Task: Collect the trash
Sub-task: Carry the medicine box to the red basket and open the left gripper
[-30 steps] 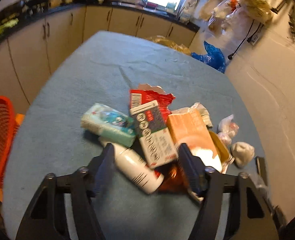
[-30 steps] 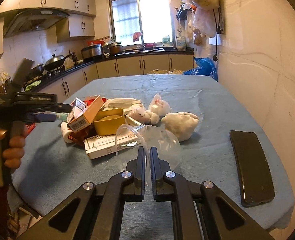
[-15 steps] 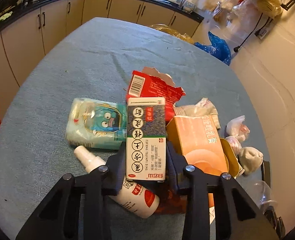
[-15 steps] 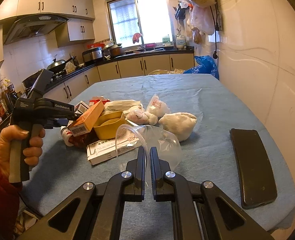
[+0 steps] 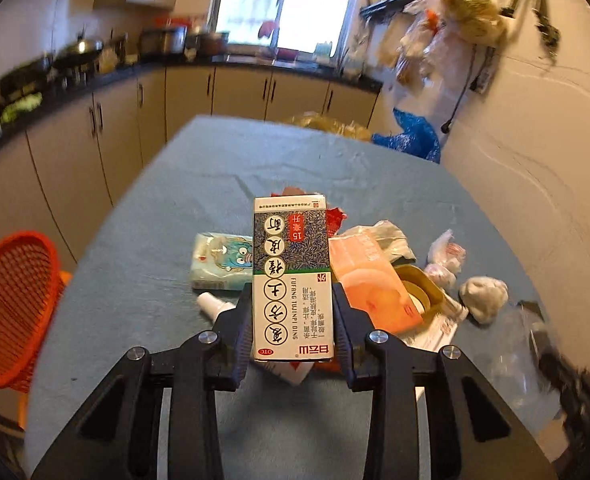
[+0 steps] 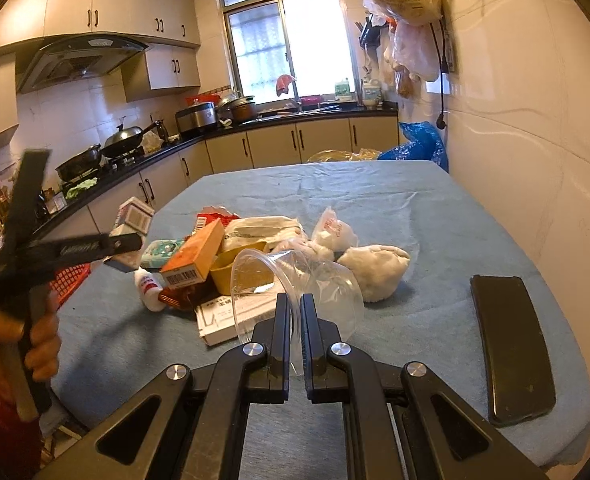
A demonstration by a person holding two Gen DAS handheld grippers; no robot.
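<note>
Left claw (image 5: 293,320) has the medicine box (image 5: 291,276) pinched between both fingers, lifted clear above the trash pile (image 5: 359,280). Right claw (image 6: 293,320) is nipped tight on the rim of the clear plastic bag (image 6: 315,280), which stands open on the blue bench (image 6: 395,208).

Out past the left claw: a tissue pack (image 5: 221,260) just left of the box, a white bottle (image 5: 211,304) peeking out beneath it, an orange carton (image 5: 371,284) touching a yellow tub (image 5: 419,288) on the right, and a white wad (image 5: 483,296) further right.

The left camera alone picks up the orange basket (image 5: 11,304) beside the bench. The right camera alone gives us the black phone (image 6: 511,348) lying near the wall-side edge, and the person's left hand (image 6: 19,340) gripping the handle, with the box (image 6: 133,216) seen from the side, raised above the bench.

A second ago that left claw was wide open, straddling the box as it lay on the heap; half a second ago it had closed on it; now the box is up and off. The right claw's pinch on the bag hasn't budged throughout.
</note>
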